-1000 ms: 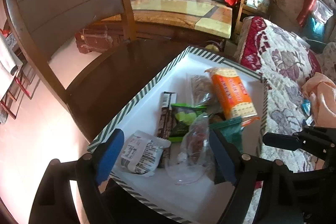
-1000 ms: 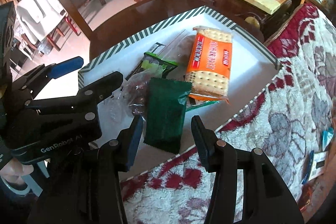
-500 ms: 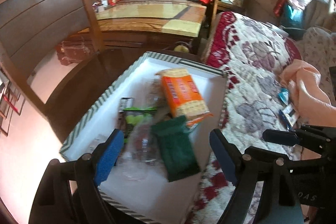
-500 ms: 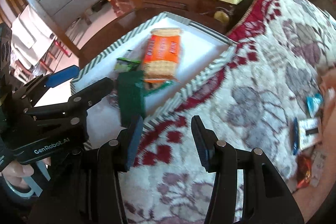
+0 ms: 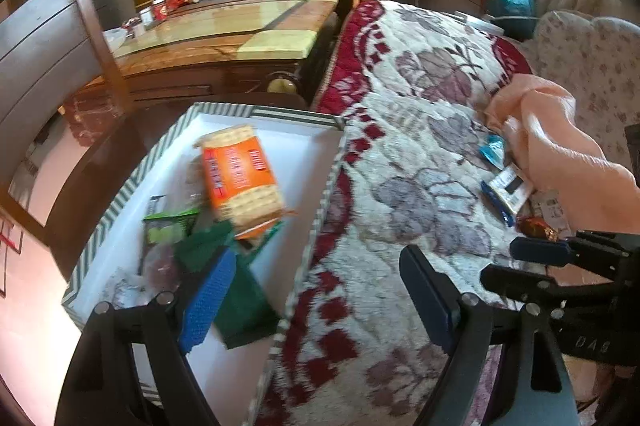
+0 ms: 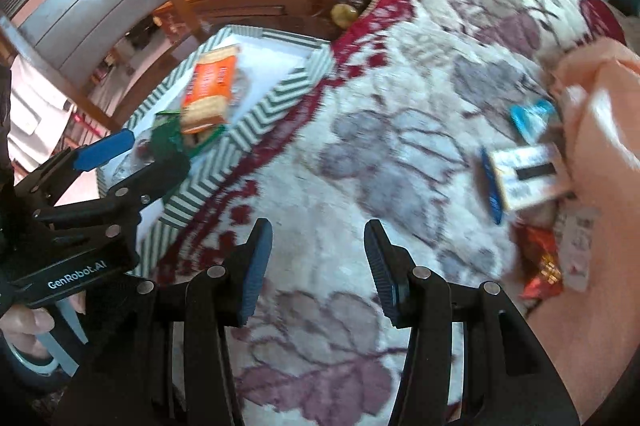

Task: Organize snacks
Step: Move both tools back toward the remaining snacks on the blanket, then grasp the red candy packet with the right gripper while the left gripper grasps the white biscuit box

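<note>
- Over the floral quilt (image 6: 360,154), red and cream with mauve leaves, I hold both my tongs, one in each hand.
- My right gripper (image 6: 316,266) hangs above bare quilt, its jaws partly apart with nothing between them and nothing pressed by the pads.
- My left gripper (image 5: 316,290) stands wide open and empty; its left finger is over the box, its right finger over the quilt, so it straddles the box's near wall.
- The striped box (image 5: 320,198), green and white chevrons outside and white inside, sits at the quilt's left edge, touching it.
- Inside the box an orange cracker packet (image 5: 236,178) lies on top of the other snacks, with a dark green packet (image 5: 240,298) nearer me and a light green wrapper (image 5: 168,226) to its left.
- A clear wrapper with something reddish inside (image 5: 160,266) lies at the box's near left; I cannot tell what it is.
- Loose snacks are still out on the quilt at the far right, well apart from the box: a blue and white packet (image 6: 520,178), a small light blue packet (image 6: 532,114) beyond it, and a red and gold wrapper (image 6: 544,266) nearer me.
- A peach cloth (image 6: 600,106) lies just beside those loose snacks and overlaps some of them.
- The right view is blurred there, so I cannot read any labels.
</note>
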`<state>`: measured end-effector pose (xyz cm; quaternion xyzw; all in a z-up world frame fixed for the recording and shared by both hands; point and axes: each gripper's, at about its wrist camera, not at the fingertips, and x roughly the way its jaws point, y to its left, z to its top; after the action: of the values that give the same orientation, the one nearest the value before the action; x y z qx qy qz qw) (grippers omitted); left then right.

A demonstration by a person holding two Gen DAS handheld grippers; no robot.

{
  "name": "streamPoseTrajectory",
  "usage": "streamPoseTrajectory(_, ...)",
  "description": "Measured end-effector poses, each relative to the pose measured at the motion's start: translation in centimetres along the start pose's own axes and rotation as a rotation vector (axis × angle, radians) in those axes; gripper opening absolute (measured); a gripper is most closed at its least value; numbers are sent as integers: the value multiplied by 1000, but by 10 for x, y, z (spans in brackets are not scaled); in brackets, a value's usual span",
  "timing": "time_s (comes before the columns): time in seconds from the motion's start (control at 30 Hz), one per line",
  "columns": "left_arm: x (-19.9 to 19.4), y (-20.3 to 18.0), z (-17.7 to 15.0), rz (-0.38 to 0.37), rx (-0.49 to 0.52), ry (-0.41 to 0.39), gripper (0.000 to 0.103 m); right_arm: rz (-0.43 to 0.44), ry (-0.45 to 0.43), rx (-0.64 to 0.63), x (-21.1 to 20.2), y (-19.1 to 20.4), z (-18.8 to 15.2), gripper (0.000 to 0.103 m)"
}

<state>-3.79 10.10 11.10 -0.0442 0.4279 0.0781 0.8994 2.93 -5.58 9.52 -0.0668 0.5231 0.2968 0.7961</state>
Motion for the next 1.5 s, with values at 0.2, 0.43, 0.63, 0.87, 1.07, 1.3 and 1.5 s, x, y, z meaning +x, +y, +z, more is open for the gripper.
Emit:
streamPoseTrajectory(0.2, 4, -24, 3, -28, 42, 6, 86, -46, -8, 97, -13, -46, -14, 58)
streamPoseTrajectory(0.43, 13, -45, 3, -49, 75, 26, 86, -121, 3, 180, -24, -94, -35, 58)
streamPoseTrajectory(0.63, 20, -56, 2, -63, 96, 45, 86, -174, 31, 270, -26, -133, -52, 58)
streamPoseTrajectory(0.87, 25, -63, 2, -66, 111, 60, 86, -194, 13, 274, -22, -143, -48, 58)
streamPoseTrajectory(1.07, 28, -62, 1, -62, 111, 70, 86, -207, 19, 231, -11, -148, -34, 58)
streamPoseTrajectory(1.3, 35, -58, 0, -53, 105, 85, 86, -158, 69, 206, 14, -160, -21, 58)
streamPoseTrajectory(1.5, 41, -59, 0, -52, 109, 102, 86, -168, 115, 171, 31, -159, -19, 37)
